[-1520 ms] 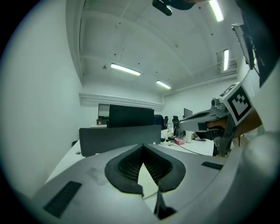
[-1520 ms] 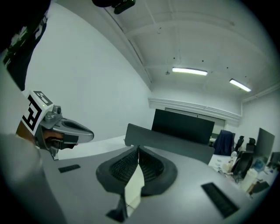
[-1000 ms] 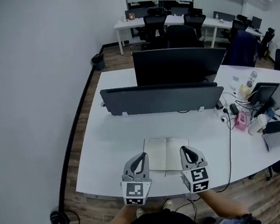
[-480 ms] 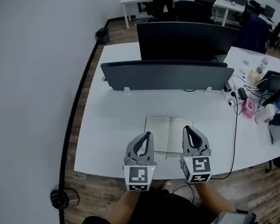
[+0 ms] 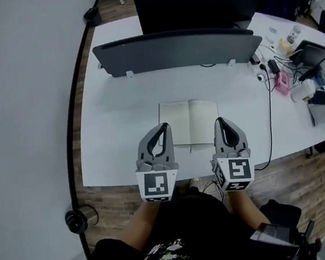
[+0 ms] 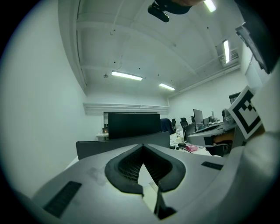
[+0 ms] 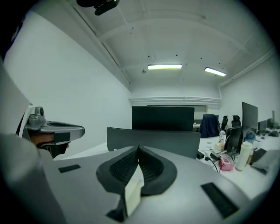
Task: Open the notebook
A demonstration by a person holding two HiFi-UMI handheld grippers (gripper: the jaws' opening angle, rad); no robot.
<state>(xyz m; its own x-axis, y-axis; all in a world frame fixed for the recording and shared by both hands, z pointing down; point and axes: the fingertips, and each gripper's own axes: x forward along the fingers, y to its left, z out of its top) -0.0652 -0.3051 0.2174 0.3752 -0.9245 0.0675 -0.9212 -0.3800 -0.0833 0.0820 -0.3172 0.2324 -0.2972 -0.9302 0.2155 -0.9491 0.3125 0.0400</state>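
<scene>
The notebook [image 5: 188,123] lies open and flat on the white desk [image 5: 117,143], its pale blank pages up, close to the front edge. My left gripper [image 5: 163,126] hovers over the notebook's near left corner with its jaws shut and nothing held. My right gripper [image 5: 220,121] hangs at the notebook's near right corner, also shut and empty. In the left gripper view the left gripper [image 6: 142,146] points level at the dark divider, its jaws meeting at the tip. The right gripper [image 7: 139,148] looks the same in its own view.
A dark divider panel [image 5: 176,49] crosses the desk behind the notebook, with a black monitor [image 5: 195,3] beyond it. Cables, a pink item [image 5: 281,81], a white cup [image 5: 300,90] and a dark screen [image 5: 311,54] crowd the right side. A round bin [image 5: 79,219] stands on the floor at left.
The head view has tipped further down, so the desk sits higher in the picture. Both grippers stay shut by the notebook's near corners. The notebook lies open as before.
</scene>
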